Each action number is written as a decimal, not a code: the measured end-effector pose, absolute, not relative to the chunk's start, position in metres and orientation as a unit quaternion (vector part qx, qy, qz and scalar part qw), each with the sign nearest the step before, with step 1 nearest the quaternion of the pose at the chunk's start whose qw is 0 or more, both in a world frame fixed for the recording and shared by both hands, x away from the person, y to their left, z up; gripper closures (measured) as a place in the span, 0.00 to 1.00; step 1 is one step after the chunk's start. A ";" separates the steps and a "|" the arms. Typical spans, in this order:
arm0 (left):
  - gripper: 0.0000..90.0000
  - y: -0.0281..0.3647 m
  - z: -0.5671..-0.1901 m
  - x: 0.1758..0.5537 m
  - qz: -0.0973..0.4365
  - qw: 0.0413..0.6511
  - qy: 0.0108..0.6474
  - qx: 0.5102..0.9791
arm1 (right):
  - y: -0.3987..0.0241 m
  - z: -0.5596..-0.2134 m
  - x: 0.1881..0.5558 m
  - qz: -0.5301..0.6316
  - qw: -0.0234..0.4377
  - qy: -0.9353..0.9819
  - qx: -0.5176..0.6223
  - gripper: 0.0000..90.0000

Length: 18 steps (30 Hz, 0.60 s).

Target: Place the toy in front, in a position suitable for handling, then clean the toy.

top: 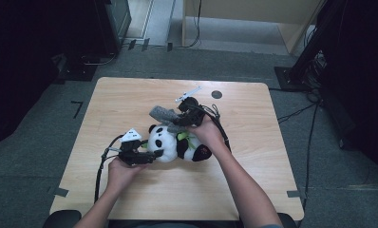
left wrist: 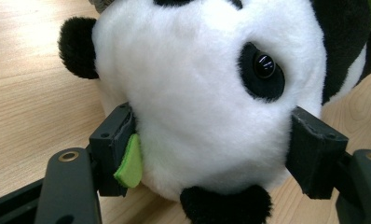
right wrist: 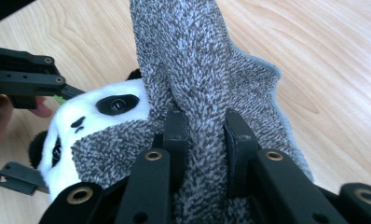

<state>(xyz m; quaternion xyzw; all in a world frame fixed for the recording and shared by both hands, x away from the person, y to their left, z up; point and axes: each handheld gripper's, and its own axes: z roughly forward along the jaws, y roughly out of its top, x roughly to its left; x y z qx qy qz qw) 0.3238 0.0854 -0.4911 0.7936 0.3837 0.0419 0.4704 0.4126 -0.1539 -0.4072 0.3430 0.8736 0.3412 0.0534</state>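
Grey knitted cloth (right wrist: 197, 60) on toy panda (top: 175, 142)

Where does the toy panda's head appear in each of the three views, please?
High view: the panda's head lies mid-table, between the left gripper's jaws.
Left gripper view: it fills the centre.
Right gripper view: lower left, part-covered by grey cloth.
Shared landmark: the wooden table.

Near my surface's (top: 130, 95) far edge, toward its right corner, I see a small dark round disc (top: 217, 94). Black cables (top: 296, 114) trail over the grey carpet (top: 44, 123) past the right edge.
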 end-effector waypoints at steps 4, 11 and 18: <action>0.31 0.086 -0.491 0.323 0.044 0.467 0.382 0.796 | -0.158 -0.397 0.413 0.348 0.066 0.869 0.345 0.85; 0.31 0.086 -0.491 0.323 0.041 0.468 0.384 0.795 | -0.190 -0.382 0.420 0.348 0.092 0.855 0.373 0.85; 0.31 0.086 -0.491 0.322 0.045 0.468 0.381 0.796 | -0.204 -0.362 0.416 0.378 0.106 0.837 0.381 0.85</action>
